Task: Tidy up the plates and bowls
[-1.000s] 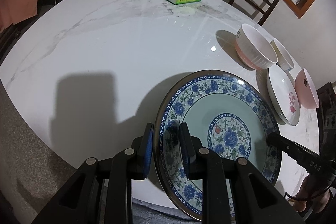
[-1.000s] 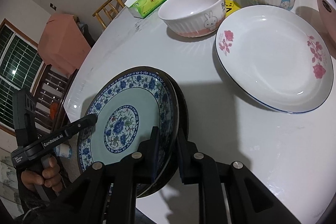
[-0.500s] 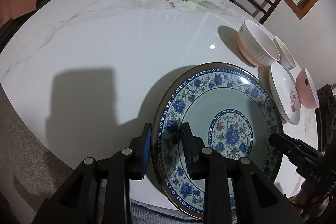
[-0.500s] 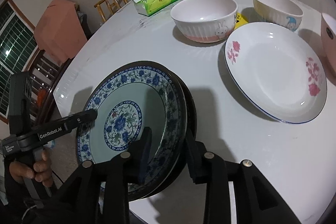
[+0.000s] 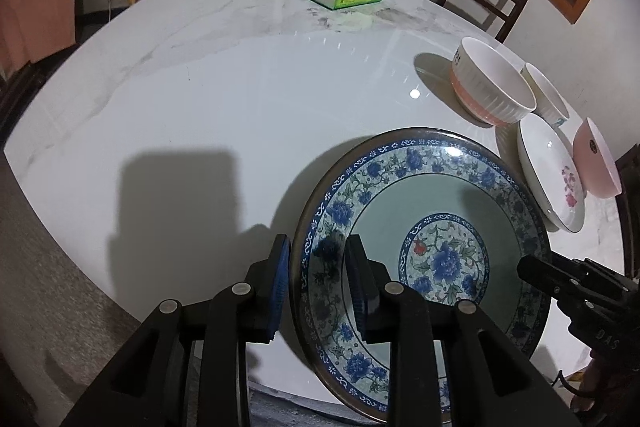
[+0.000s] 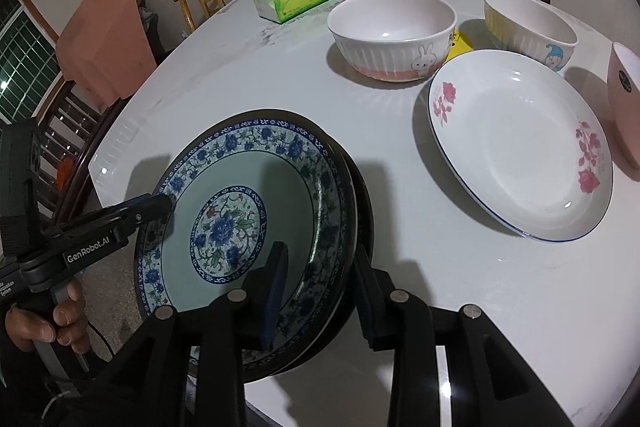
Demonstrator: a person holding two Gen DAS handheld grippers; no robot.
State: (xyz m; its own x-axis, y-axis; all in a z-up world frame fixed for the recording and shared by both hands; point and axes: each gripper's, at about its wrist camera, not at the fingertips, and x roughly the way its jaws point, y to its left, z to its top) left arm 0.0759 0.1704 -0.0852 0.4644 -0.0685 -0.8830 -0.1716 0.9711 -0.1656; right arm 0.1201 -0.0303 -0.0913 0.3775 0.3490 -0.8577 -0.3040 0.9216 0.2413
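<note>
Right wrist view shows the blue-patterned plate point(image 6: 240, 211) stacked on a darker plate point(image 6: 362, 223) at the near edge of the table point(image 6: 500, 307), with the right gripper point(image 6: 320, 291) slightly spread astride both rims, its pads not visibly pressing. Across the stack, the left gripper point(image 5: 318, 281) likewise straddles the patterned plate's rim with a visible gap at the outer pad. So that pair looks done, I judge, while the flowered plate point(image 6: 520, 147), rabbit bowl point(image 6: 392, 31), yellow bowl point(image 6: 528, 27) and pink bowl point(image 6: 626, 103) remain spread out, yet to be gathered.
</note>
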